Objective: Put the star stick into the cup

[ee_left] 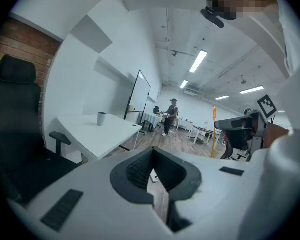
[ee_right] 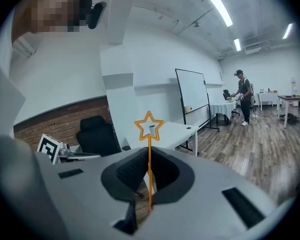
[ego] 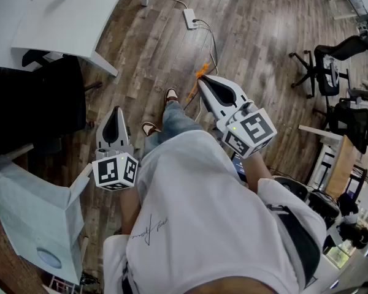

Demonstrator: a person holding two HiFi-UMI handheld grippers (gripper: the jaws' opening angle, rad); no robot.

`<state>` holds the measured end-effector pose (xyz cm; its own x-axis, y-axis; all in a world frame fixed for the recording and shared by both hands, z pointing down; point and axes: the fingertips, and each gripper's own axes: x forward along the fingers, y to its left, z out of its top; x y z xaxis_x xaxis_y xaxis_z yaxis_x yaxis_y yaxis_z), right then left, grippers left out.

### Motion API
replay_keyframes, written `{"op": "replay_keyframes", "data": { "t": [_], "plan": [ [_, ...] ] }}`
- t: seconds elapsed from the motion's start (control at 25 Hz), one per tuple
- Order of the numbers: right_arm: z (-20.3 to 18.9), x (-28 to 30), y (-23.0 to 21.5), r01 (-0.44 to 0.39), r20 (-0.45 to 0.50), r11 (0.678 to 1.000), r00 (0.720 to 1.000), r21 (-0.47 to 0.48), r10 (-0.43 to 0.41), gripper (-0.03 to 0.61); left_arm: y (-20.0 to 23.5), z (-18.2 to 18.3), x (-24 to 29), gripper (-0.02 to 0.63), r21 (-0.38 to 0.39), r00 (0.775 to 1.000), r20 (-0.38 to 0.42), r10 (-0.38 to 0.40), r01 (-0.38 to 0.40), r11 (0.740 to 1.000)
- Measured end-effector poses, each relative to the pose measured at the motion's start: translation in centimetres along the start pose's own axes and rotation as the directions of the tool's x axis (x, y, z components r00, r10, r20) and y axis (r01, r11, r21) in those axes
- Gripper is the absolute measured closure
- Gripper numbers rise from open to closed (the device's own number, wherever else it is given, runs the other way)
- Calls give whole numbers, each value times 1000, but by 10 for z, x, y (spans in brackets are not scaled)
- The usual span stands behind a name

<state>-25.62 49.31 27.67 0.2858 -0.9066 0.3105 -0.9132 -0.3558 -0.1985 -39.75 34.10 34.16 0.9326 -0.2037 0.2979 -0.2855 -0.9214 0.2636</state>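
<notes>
Clamping the star stick (ee_right: 150, 144), right gripper (ee_right: 148, 170) fingers are closed; left gripper (ee_left: 155, 176) fingers together, empty.

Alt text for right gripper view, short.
The right hand-held gripper is shut on an orange star stick, star end up. A cup on a white table shows through the star; black chair, whiteboard and a distant person behind.

The person wears a loose white T-shirt (ego: 202, 219) with a small dark script print low on its left side, blue jeans (ego: 172, 122) and brown-and-white shoes (ego: 170, 94). The left claw (ego: 115, 112) and right claw (ego: 203, 81) share one build: smooth white shells, black ribbed inner pads and black rectangular insets. Each ends in a white marker cube (ego: 115, 170) bearing black square patterns and a tiny green light.
</notes>
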Motion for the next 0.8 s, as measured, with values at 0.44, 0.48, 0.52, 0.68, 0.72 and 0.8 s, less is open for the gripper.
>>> {"op": "replay_keyframes", "data": {
  "t": [0.44,0.48,0.52,0.68,0.72,0.8],
  "plan": [
    [32,27,-54,-32,30,999,999,-12,32,557,-20,28,60,606,15,1000,2,-27,27,1000],
    [35,29,-60,-35,37,999,999,-3,35,557,-21,31,66,606,19,1000,4,-27,26,999],
    [38,32,-66,-40,44,999,998,6,40,555,-23,35,73,606,24,1000,8,-24,24,999],
    [47,42,-93,-63,54,998,997,12,62,555,-28,48,98,606,34,999,33,-10,9,999],
    [48,44,-99,-69,53,998,996,11,68,555,-30,48,104,606,34,999,31,-10,9,999],
    [50,46,-112,-77,53,997,996,8,77,555,-36,48,117,606,34,1000,25,-13,12,999]
  ]
}}
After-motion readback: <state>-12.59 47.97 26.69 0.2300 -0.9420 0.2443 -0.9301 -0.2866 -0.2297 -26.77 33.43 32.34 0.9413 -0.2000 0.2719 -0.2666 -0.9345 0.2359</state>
